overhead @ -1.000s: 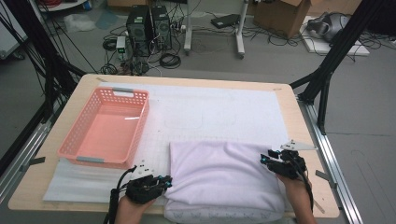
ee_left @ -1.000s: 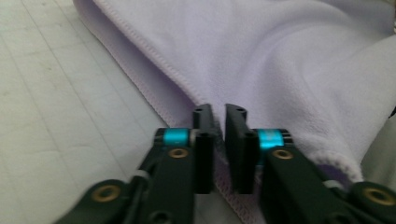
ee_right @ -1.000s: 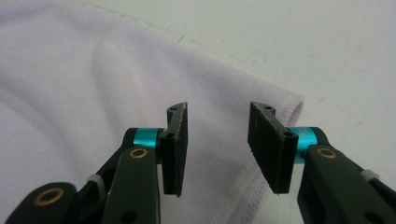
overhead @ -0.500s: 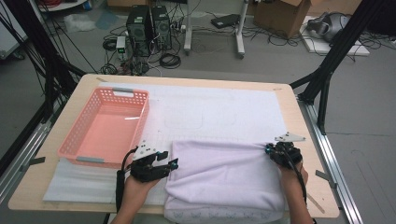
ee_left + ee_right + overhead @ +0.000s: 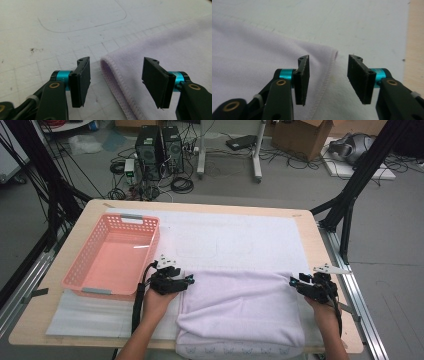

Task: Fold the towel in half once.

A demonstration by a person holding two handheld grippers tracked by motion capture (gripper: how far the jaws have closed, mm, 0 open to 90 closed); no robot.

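A pale lilac towel [image 5: 240, 307] lies folded on the white mat [image 5: 235, 240] at the table's near side. My left gripper [image 5: 190, 280] rests at the towel's far left corner. Its jaws have just been opening and stand apart, with the hemmed corner [image 5: 112, 67] lying between them, untouched by the pads. At the far right corner sits my right gripper [image 5: 292, 282]. Its jaws have also just been opening; the stitched edge of the towel [image 5: 329, 72] runs between them with gaps on both sides.
A pink plastic basket [image 5: 112, 257] stands on the left of the table, just beyond my left hand. The wooden table edge [image 5: 332, 270] is close to the right gripper. Black frame legs, computers and cables stand on the floor behind the table.
Both hands moved away from me along the towel's sides to its far corners, the left one farther. The towel's near layer now lies folded over, and both pairs of jaws stand wider.
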